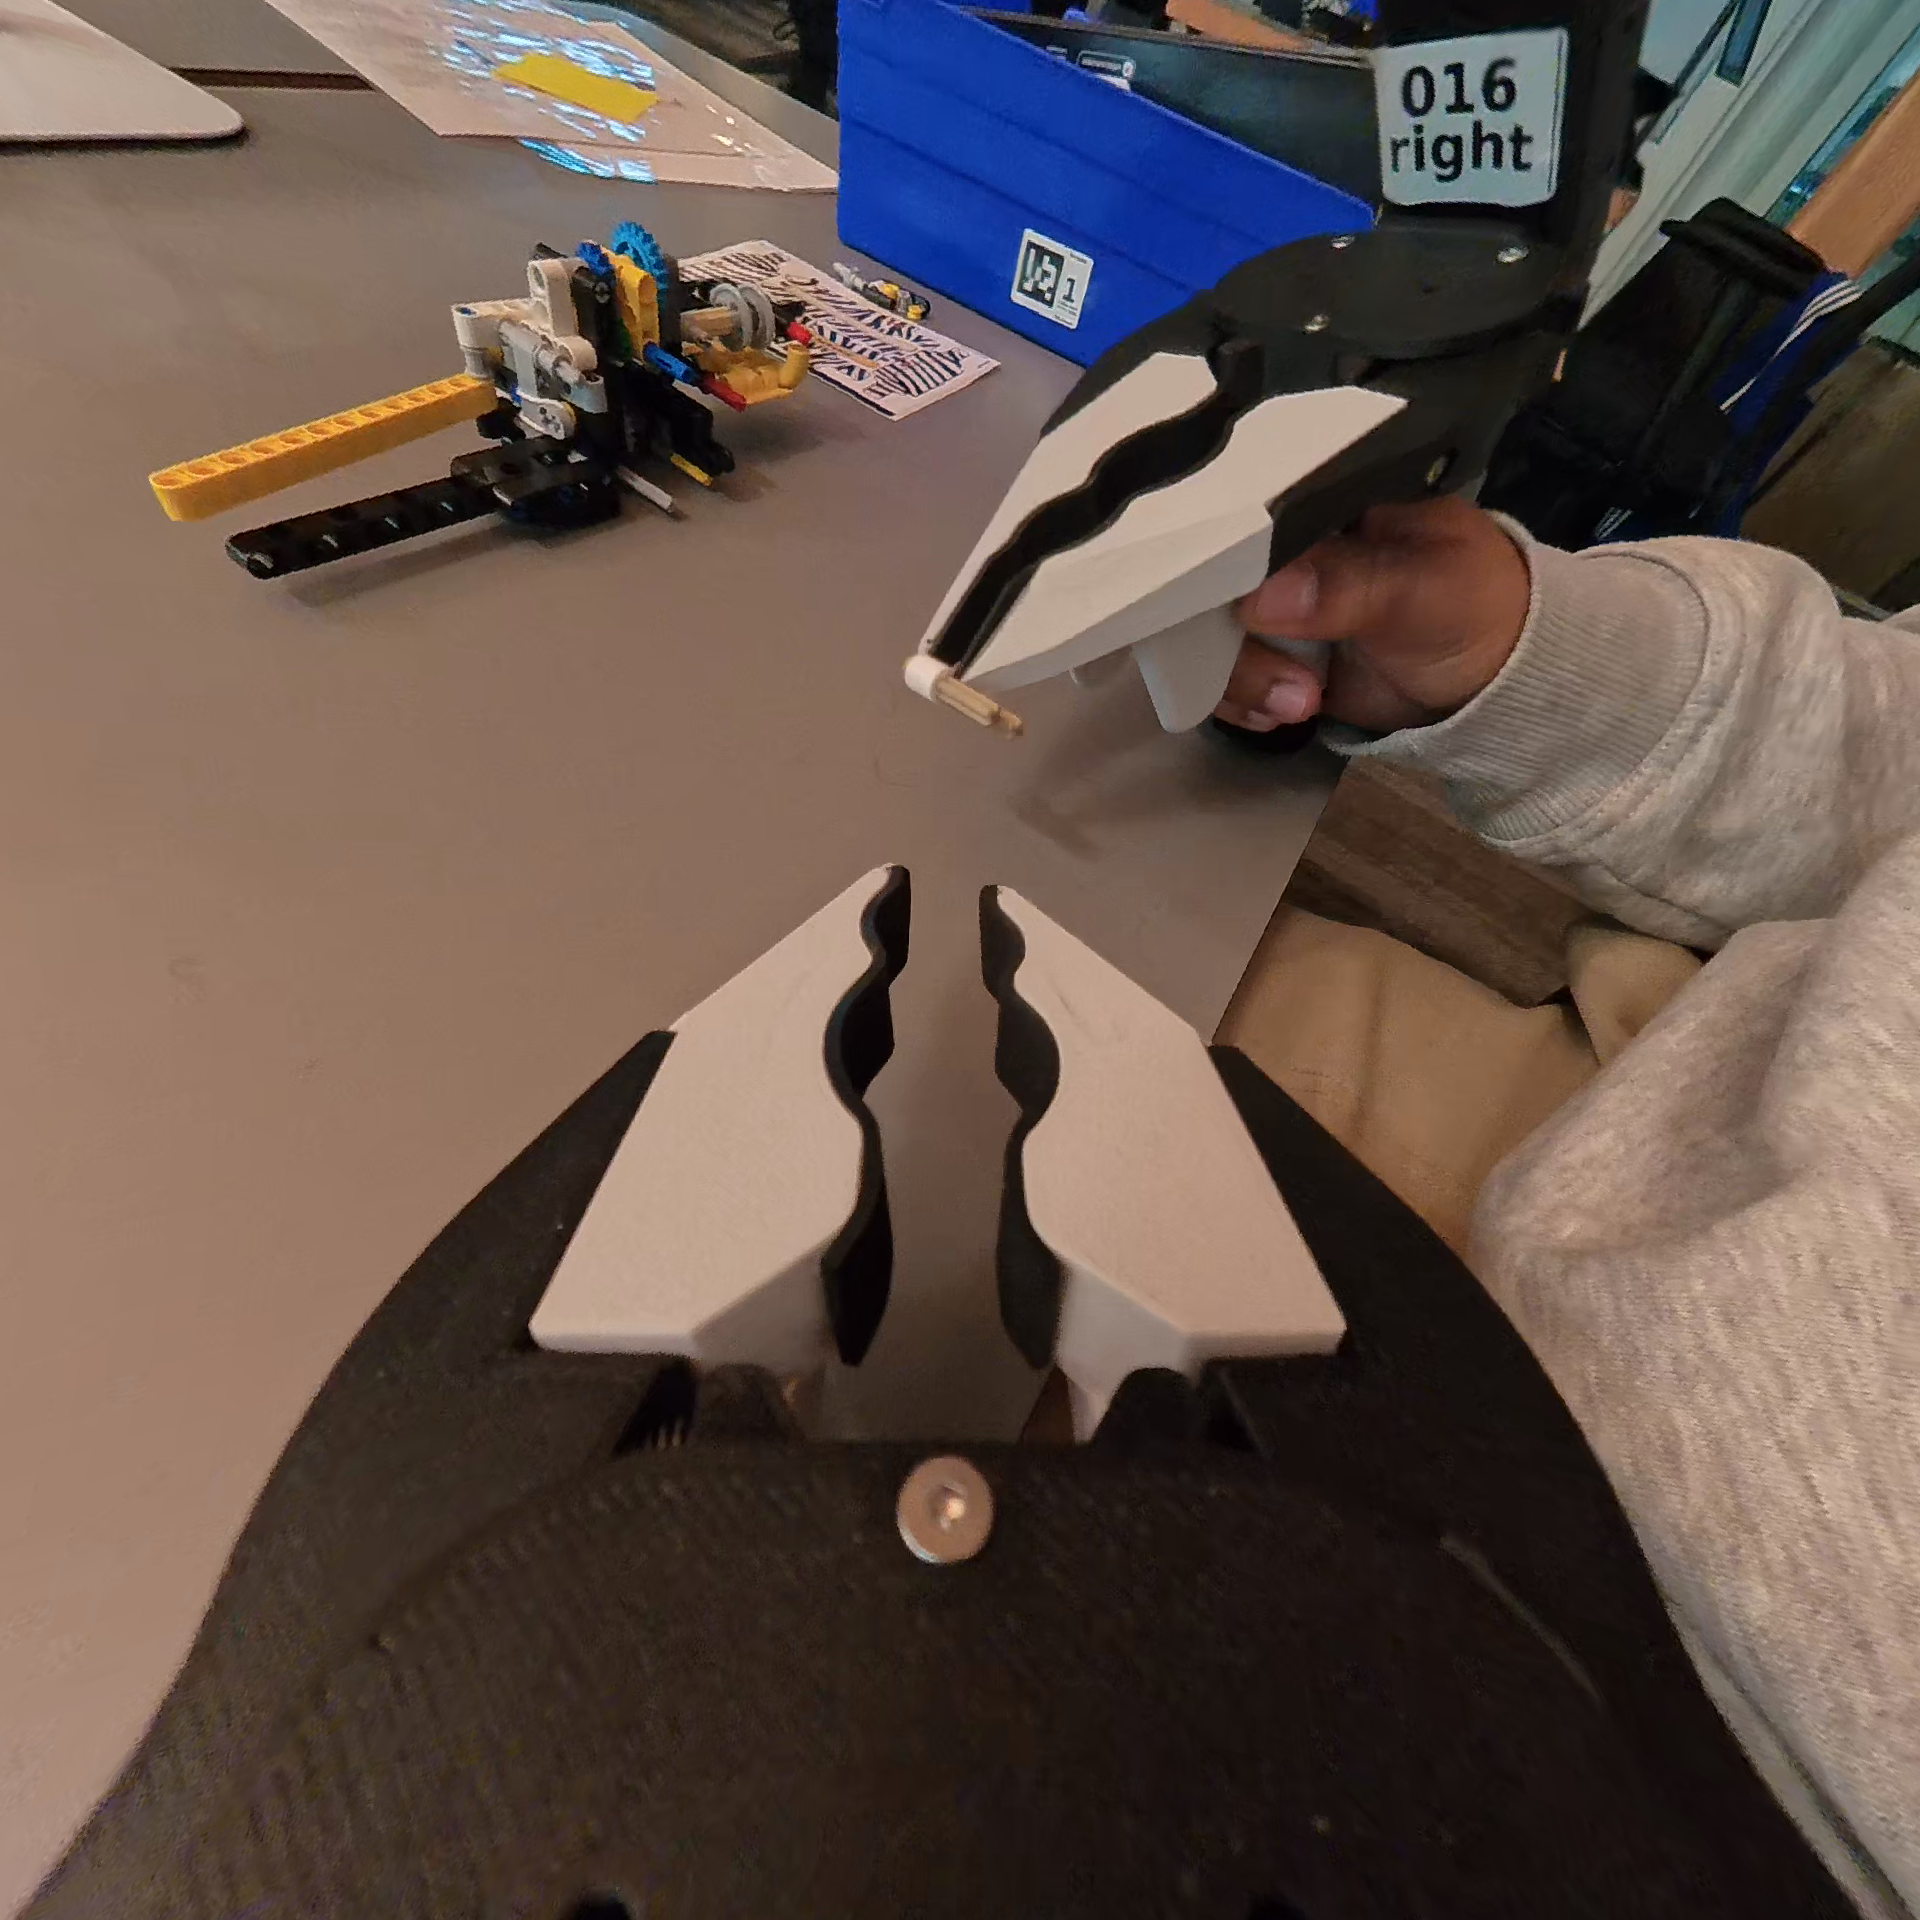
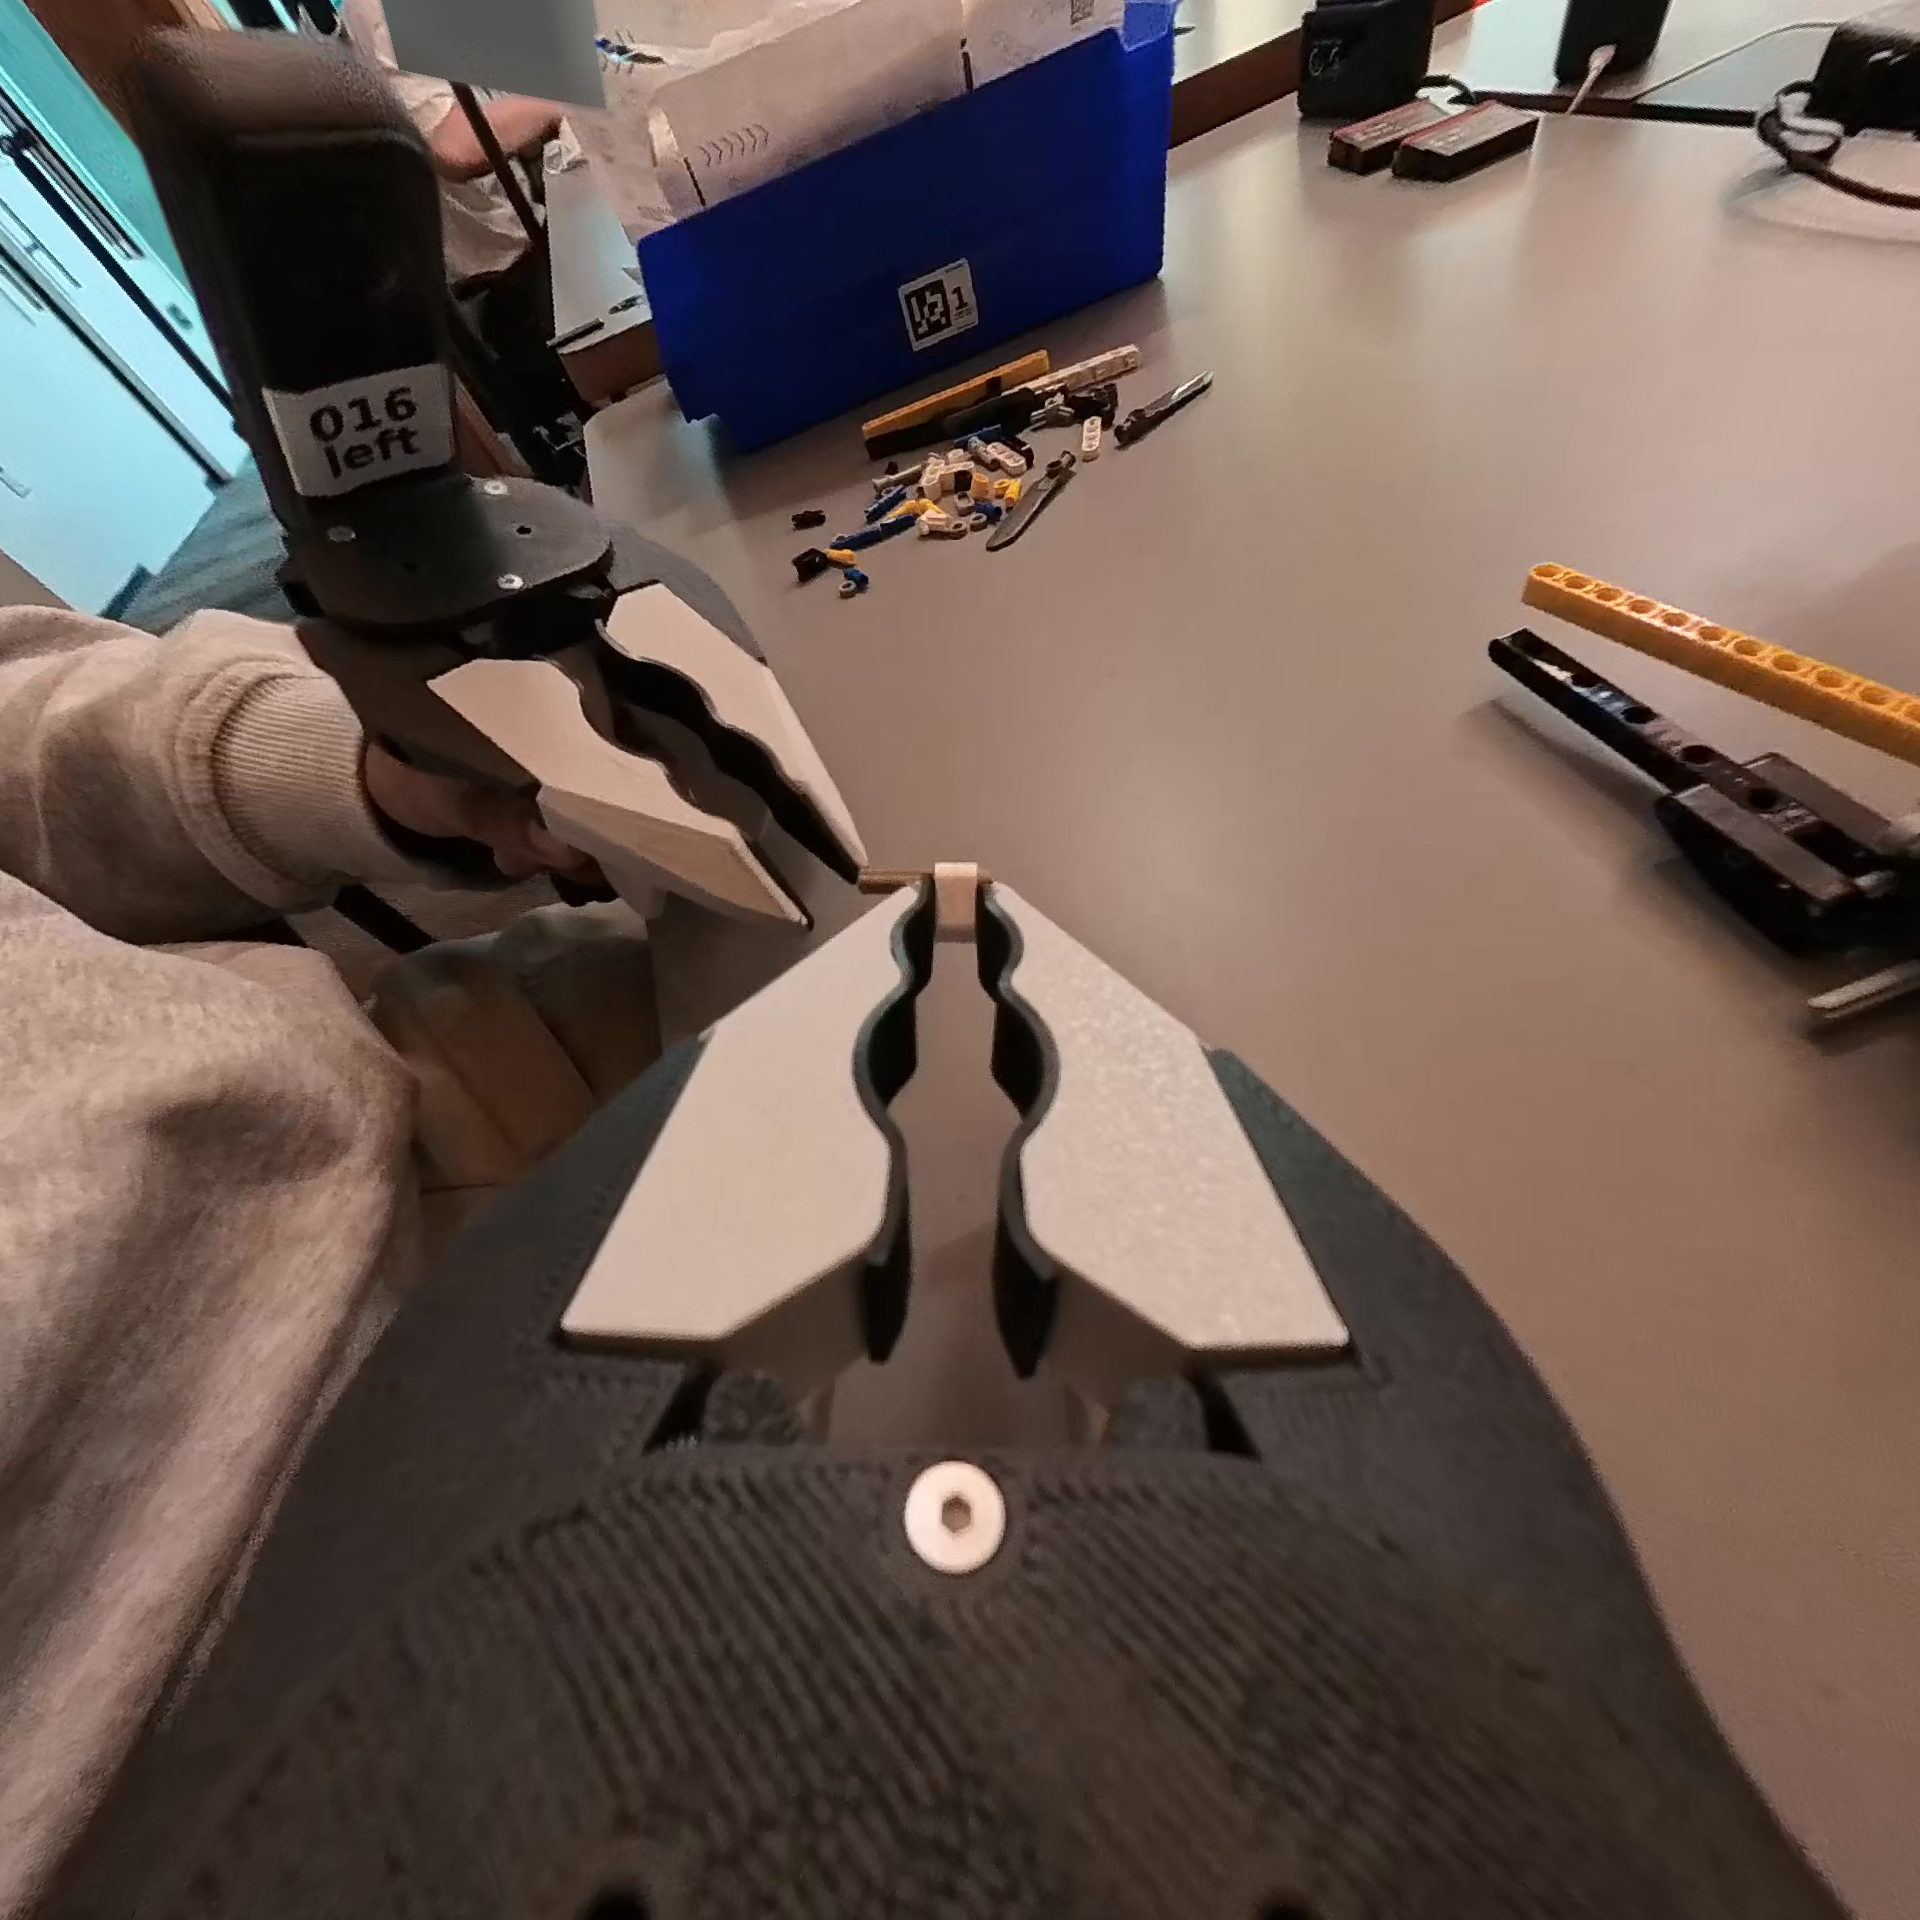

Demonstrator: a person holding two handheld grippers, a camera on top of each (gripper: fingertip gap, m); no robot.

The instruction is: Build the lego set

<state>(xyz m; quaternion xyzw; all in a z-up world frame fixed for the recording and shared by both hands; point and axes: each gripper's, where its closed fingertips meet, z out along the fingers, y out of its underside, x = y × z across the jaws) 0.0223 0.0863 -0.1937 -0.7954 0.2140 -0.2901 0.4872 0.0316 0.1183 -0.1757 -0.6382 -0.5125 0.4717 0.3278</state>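
Gripping, right gripper (image 2: 954,902): clenched at the tips on a small white lego piece (image 2: 956,902) with a tan axle (image 1: 987,707) through it, held above the table's near edge.
Facing, left gripper (image 1: 943,883): released, jaws slightly apart, nothing between them, tips just beside the axle's free end.
Left wrist view only: whole lego model (image 1: 582,364), its yellow beam (image 1: 322,447) and black beam (image 1: 395,514) pointing toward the table's left side; striped sticker sheet (image 1: 883,343) beside it; papers (image 1: 561,94) toward the far edge.
Right wrist view only: loose lego parts (image 2: 966,468) scattered before the blue bin (image 2: 831,301); dark devices and cables at the far right corner.
Surface: grey table (image 1: 468,831), matte.
Open room: bare tabletop between grippers and model; a grey sleeve (image 1: 1662,727) at the near edge.
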